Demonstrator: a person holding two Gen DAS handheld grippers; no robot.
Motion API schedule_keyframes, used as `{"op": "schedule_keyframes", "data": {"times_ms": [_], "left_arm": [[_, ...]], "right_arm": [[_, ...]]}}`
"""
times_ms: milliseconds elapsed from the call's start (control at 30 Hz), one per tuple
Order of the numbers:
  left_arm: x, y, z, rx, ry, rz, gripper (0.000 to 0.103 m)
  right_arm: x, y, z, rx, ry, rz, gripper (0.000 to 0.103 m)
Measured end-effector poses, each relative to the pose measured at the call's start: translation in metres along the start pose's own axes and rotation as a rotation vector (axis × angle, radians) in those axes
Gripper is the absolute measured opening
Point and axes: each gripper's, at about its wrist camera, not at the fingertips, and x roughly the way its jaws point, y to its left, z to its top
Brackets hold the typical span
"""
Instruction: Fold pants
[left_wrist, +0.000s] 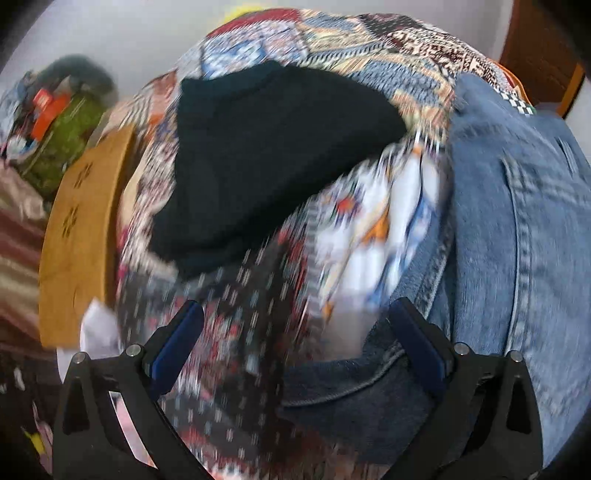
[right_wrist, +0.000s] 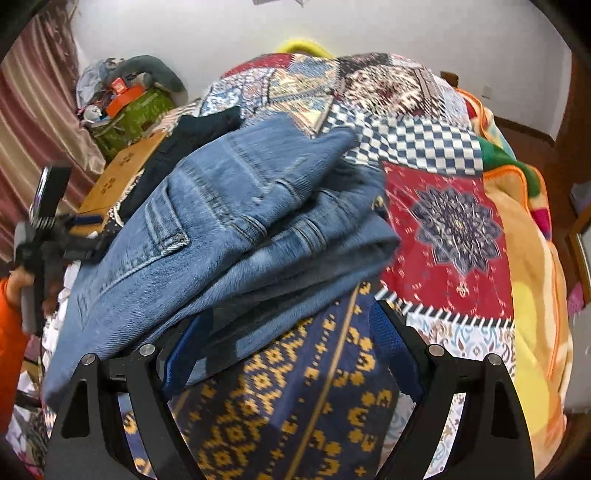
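While blurred, folded jeans (right_wrist: 229, 229) apparently just beyond right hand-held gripper (right_wrist: 291, 332), spread, empty.

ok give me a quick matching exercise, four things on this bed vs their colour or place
Things:
1. jeans
2. dark garment
3. quilt
4. blanket

Descriptions:
A. patchwork, spread under the clothes
B. orange-edged, at the right side of the bed
C. blue denim, folded in layers
D. near black, lying left of the jeans

Pairs: 1-C, 2-D, 3-A, 4-B
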Motion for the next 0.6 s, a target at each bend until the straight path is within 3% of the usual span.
{"op": "schedule_keyframes", "data": {"times_ms": [233, 433, 600], "left_arm": [[-0.032, 0.000, -0.059, -0.105, 0.020, -0.043, 0.103], [-0.062, -0.036, -0.071, -0.075, -0.022, -0.083, 0.098], [-0.072, -0.048, -0.076, -0.079, -0.069, -0.047, 0.098]], "right_arm": [[-0.031, 0.011, -0.006, 0.000, -0.063, 0.037, 0.086], [-0.066, 0.027, -0.018, -0.044, -0.120, 0.042, 0.086], [-0.070, 0.033, -0.034, -0.069, -0.117, 0.060, 0.081]]}}
